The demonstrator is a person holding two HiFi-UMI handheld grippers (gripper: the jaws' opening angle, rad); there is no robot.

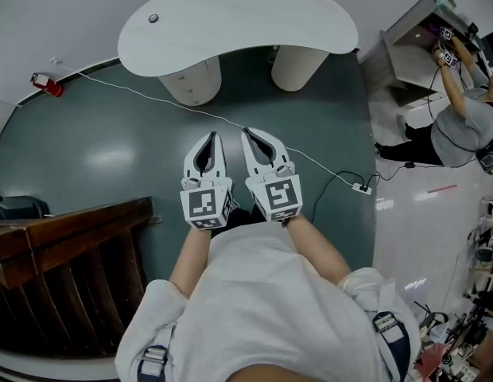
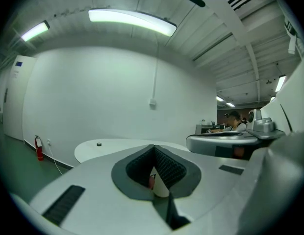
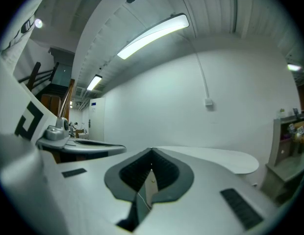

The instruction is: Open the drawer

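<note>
A curved white table (image 1: 238, 18) stands ahead on two rounded pedestals. The left pedestal (image 1: 192, 82) shows faint horizontal lines like drawer fronts; no handle can be made out. My left gripper (image 1: 208, 137) and right gripper (image 1: 249, 132) are held side by side over the dark green floor, well short of the table. Both are shut with nothing between their jaws. In the left gripper view the left gripper (image 2: 153, 146) has its tips together and the table top (image 2: 108, 148) lies beyond. In the right gripper view the right gripper (image 3: 152, 151) points at the same table (image 3: 225, 160).
A white cable (image 1: 151, 98) crosses the floor to a power strip (image 1: 360, 187). A red fire extinguisher (image 1: 48, 84) sits by the left wall. Dark wooden furniture (image 1: 64, 237) stands at my left. A person (image 1: 461, 126) works at a grey cabinet (image 1: 413, 42) on the right.
</note>
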